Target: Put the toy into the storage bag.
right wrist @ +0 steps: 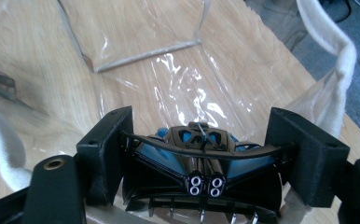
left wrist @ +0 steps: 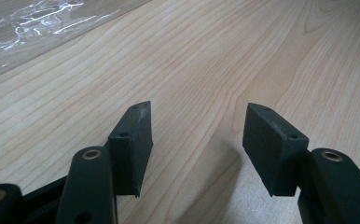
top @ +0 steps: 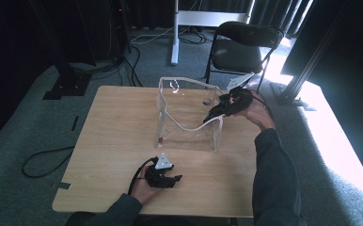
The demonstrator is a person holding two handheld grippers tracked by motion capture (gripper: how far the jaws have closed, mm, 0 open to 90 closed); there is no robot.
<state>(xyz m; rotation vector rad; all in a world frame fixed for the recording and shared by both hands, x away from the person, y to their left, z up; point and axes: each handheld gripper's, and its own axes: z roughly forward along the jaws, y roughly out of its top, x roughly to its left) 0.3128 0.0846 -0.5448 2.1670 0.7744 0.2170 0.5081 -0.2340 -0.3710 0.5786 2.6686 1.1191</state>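
Hair claw clip (right wrist: 201, 172), black and blue, sits clamped between the right gripper's (right wrist: 201, 154) jaws above the open clear plastic bag (top: 189, 117); the packing step looks under way. Next: lower it inside, then release. Left gripper (left wrist: 194, 144) rests open on the table (left wrist: 206, 60).

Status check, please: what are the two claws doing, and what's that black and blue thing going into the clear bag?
Right claw shut on black-and-blue hair clip, over open clear bag. Left claw open, empty, low over table. Nothing in the way.

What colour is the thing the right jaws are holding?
Black with blue parts; the held object, maybe a clip, shows best in the right gripper view.
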